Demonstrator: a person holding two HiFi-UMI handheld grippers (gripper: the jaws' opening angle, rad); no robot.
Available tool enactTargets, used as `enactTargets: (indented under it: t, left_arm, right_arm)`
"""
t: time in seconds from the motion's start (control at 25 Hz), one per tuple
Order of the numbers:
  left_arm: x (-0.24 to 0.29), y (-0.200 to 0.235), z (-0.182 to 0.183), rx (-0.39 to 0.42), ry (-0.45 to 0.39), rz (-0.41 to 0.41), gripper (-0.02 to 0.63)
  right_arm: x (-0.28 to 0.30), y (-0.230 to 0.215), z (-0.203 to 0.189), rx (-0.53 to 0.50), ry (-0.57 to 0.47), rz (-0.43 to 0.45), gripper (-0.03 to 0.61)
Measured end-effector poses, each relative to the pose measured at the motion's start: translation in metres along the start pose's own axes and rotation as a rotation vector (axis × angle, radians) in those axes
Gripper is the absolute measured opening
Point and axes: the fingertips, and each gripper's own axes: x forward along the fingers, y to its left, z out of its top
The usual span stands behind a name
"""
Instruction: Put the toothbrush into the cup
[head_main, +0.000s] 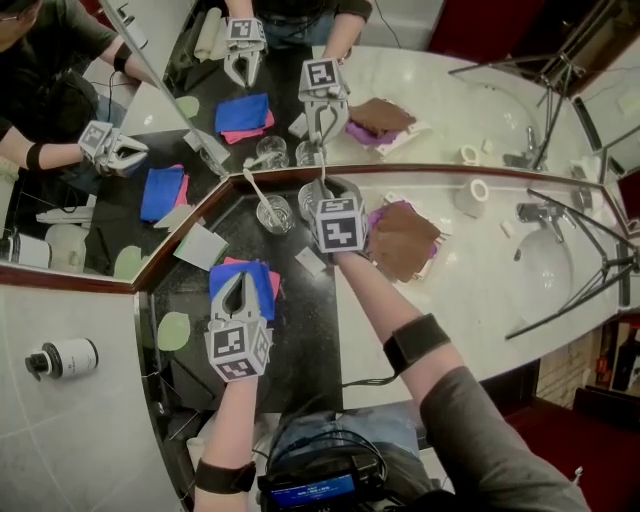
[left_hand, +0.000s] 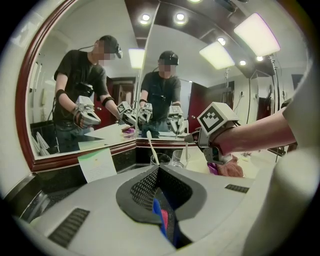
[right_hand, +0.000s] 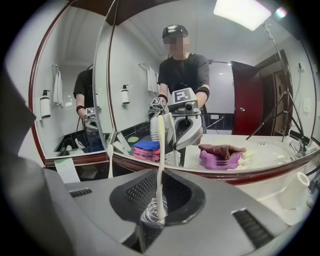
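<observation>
Two glass cups on the dark counter (head_main: 300, 330), right gripper (right_hand: 159, 200) clamped on an upright toothbrush (right_hand: 160, 165) – bristles up, directly over the right cup (head_main: 312, 198), second toothbrush (head_main: 257, 190) leaning in the left cup (head_main: 277, 213), left gripper (head_main: 240, 285) jaws together – above a blue cloth (head_main: 263, 285).

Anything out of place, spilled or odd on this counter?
Nothing spilled or broken. The only untidy item is the brown cloth, crumpled on a purple cloth beside the right gripper, unlike the neatly folded blue cloth. The toothbrush stands upright in that gripper's grip.
</observation>
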Motion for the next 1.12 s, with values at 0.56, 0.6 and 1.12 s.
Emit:
enactTargets:
  t: [0.56, 0.6, 1.12]
  left_arm:
    - [-0.039, -0.030, 0.007, -0.005, -0.039, -0.008, 0.000]
    - [-0.041, -0.032, 0.006, -0.002, -0.040, -0.010, 0.000]
    - [-0.053, -0.054, -0.020, 0.004, -0.002, -0.036, 0.000]
  right_arm:
    - [-0.122, 0.001, 0.017, 0.000, 0.036, 0.064, 0.049]
    - [-0.129, 0.001, 0.008, 0.003, 0.053, 0.072, 0.049]
    - [-0.202, 0.017, -0.181, 0.156, 0.411, 0.147, 0.049]
